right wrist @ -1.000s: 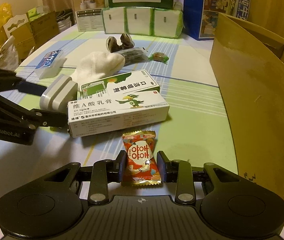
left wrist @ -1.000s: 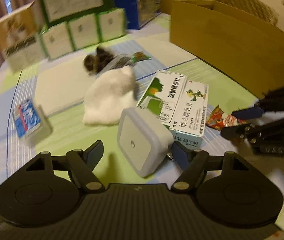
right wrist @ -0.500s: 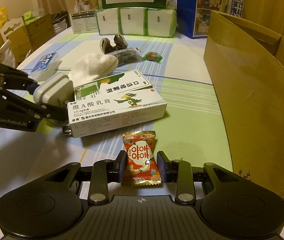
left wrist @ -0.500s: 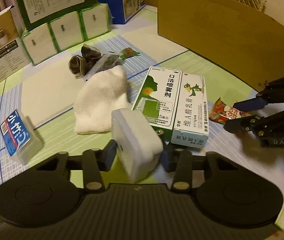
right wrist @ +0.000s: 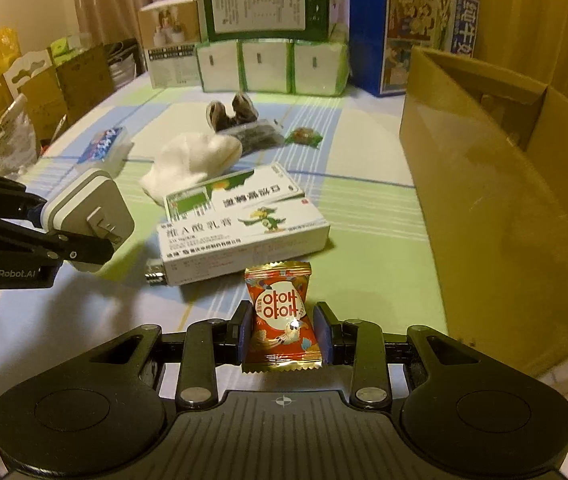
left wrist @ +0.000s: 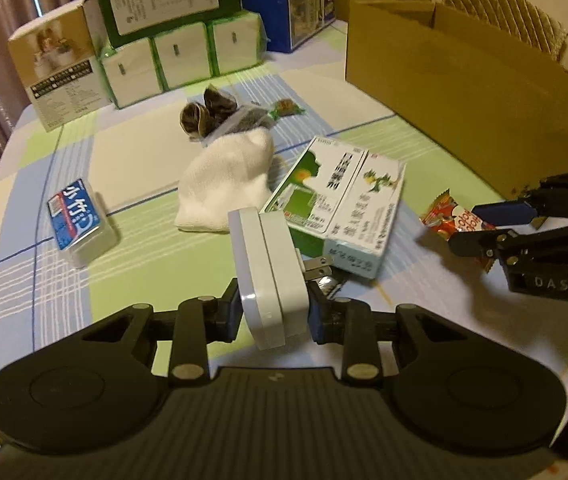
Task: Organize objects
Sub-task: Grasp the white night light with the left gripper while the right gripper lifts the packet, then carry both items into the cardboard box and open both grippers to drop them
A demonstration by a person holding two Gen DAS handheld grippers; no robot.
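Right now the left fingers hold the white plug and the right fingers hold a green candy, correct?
Not quite. The candy in the right fingers is red, as the right wrist view shows. The left fingers do hold the white plug.

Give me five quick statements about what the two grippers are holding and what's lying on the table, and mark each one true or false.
1. The left gripper is shut on the white plug-in adapter. True.
2. The right gripper is open, holding nothing. False: it is shut on the red candy packet.
3. The white sock lies beside the two medicine boxes. True.
4. The adapter's prongs are hidden. False: they show in the right wrist view.
5. The cardboard box stands on the left side of the table. False: it is on the right.
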